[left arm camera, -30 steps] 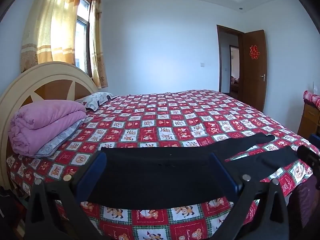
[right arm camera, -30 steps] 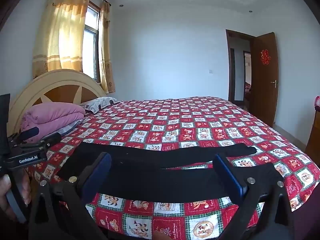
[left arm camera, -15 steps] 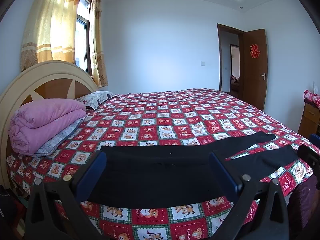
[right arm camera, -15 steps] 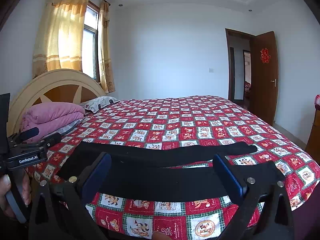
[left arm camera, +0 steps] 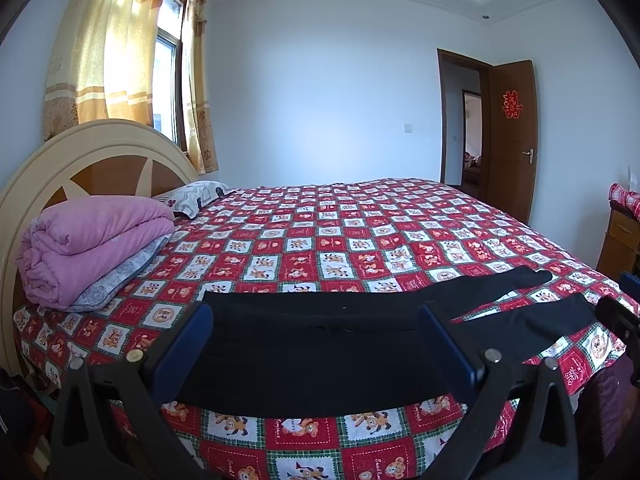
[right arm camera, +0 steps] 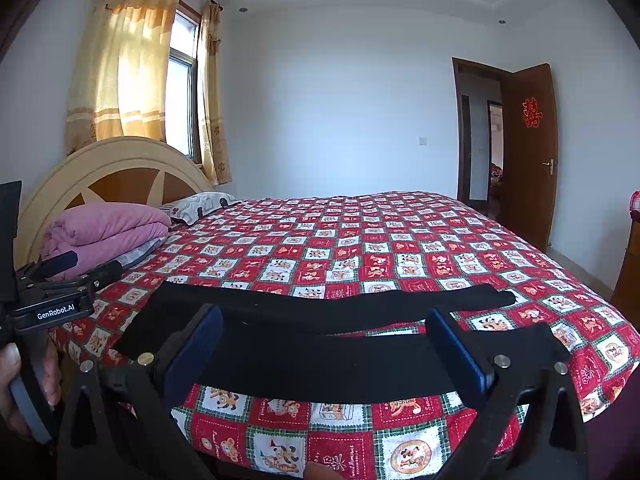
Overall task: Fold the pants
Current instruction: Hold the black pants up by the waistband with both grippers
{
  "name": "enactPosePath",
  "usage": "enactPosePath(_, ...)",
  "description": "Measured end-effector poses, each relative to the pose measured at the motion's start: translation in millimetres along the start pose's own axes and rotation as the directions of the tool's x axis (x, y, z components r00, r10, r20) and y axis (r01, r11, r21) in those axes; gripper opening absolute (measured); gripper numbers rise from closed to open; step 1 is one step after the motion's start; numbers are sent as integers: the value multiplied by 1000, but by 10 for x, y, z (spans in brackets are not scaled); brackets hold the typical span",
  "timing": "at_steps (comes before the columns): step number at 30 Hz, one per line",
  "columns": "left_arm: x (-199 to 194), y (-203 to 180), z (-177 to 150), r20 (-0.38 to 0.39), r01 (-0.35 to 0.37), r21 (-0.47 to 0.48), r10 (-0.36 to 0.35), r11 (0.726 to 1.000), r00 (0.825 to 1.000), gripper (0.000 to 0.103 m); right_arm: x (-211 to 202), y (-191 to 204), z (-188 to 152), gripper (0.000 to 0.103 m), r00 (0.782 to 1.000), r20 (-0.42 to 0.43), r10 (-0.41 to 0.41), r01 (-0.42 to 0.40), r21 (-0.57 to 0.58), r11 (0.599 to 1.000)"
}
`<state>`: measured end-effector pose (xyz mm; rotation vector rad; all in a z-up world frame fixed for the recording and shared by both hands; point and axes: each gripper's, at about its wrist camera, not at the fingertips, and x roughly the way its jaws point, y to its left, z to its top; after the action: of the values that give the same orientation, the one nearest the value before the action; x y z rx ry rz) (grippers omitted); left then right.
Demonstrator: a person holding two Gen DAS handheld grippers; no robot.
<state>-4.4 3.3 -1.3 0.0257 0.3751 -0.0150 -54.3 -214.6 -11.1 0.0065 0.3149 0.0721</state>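
The black pants [left arm camera: 320, 344] lie flat on the red checked bedspread [left arm camera: 340, 240], close to the near edge of the bed, with the waist end toward the headboard [left arm camera: 100, 160] and the two legs spread apart toward the foot side. The left gripper [left arm camera: 316, 344] hovers above the waist part of the pants, its blue fingers [left arm camera: 188, 340] set wide apart and holding nothing. The right gripper [right arm camera: 324, 344] hangs over the legs of the pants, also with its fingers far from each other and empty. In the right wrist view a hand [right arm camera: 16, 384] holds the handle of the left gripper (at the headboard side of the pants). A folded pink quilt [left arm camera: 92, 244] rests against the headboard, well apart from the pants, and a patterned pillow [left arm camera: 196, 196] lies just beside it.
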Motion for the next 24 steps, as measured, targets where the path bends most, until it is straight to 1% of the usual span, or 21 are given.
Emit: enactPosePath(24,0,26,-9,-3,1,-2,-1,1000,1000,103,1,15,-13,102,1000,-8,1,-1,1,1000)
